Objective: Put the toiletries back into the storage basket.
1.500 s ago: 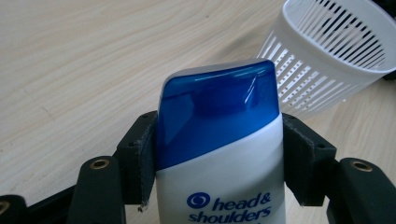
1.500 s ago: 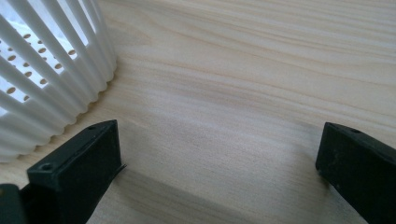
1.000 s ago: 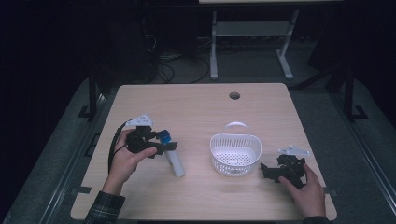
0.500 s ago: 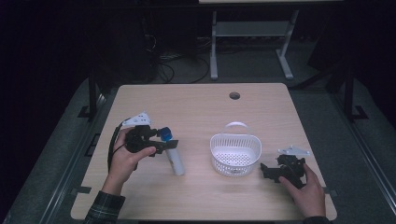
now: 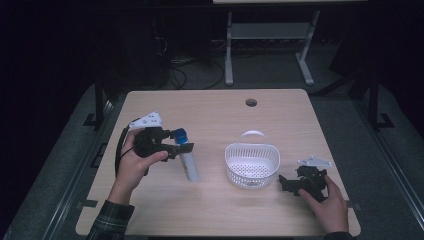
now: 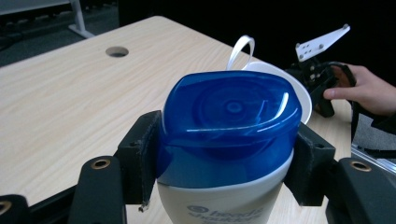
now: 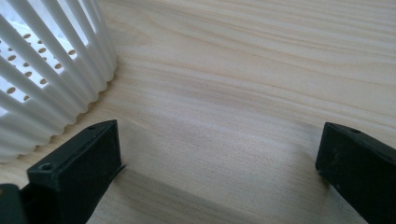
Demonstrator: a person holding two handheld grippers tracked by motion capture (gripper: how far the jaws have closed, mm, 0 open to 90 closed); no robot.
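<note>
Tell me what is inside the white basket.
The white basket looks empty: the high view shows only its perforated bottom. The near wall hides a strip of the floor, so something small there could not be seen.

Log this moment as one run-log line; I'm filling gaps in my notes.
left tool: shut on shampoo bottle, at its blue cap | right tool: open, beside white basket | basket: nothing inside

A lab or office was suggested by a cable-holed desk [image 5: 150, 210], dark carpet [image 5: 60, 165] and tangled floor cables [image 5: 185, 67].
</note>
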